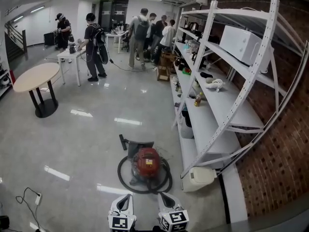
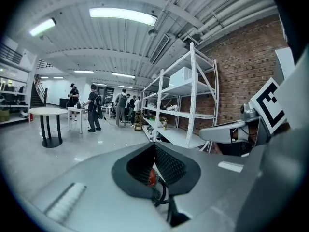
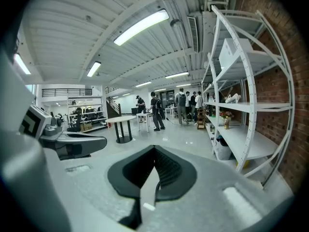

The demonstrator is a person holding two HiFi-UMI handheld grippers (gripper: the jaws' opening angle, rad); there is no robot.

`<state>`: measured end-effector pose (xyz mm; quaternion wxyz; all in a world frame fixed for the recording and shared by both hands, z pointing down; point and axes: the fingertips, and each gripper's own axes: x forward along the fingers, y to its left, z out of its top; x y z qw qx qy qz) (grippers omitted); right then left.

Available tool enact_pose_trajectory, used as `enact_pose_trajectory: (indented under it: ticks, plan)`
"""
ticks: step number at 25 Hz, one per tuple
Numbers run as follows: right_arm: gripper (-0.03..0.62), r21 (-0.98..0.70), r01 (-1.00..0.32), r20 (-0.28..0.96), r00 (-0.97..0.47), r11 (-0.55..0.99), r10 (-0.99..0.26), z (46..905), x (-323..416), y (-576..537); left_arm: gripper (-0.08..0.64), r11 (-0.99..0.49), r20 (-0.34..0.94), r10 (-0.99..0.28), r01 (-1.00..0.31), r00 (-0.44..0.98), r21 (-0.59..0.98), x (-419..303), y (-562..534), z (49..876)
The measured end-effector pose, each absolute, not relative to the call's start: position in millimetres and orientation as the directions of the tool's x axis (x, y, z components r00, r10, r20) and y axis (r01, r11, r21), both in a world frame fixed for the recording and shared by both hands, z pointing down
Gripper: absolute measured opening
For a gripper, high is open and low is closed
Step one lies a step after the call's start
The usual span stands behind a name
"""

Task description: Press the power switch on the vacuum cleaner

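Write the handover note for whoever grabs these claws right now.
Left claw: shut, empty. Right claw: shut, empty, beside it.
Vacuum cleaner: red, on the floor ahead of both claws, hose looped around it, beside the white shelving.
Done: nothing; neither claw touches the vacuum.
Left: move in, find the power switch (I cannot make it out from here), press it.

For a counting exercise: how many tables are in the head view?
3: a round table at left, a white table behind it, a second white table farther back among the people. More may be hidden.
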<state>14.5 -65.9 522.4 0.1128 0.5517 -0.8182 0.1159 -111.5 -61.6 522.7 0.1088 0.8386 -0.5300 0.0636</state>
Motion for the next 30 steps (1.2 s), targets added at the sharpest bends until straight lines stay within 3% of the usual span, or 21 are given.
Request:
enact_pose_trajectory:
  ticks: [16, 30]
  plan:
    - [-0.008, -0.067, -0.898, 0.29, -0.435, 0.436, -0.852, 510, 80, -11, 0.015, -0.381, 0.225, -0.896, -0.923, 0.384, 0.059, -36, -6, 512]
    - [-0.008, -0.068, -0.891, 0.274, -0.449, 0.449, -0.85, 515, 124, 19, 0.015, -0.377, 0.221, -0.901, -0.926, 0.374, 0.032, -25, 25, 510]
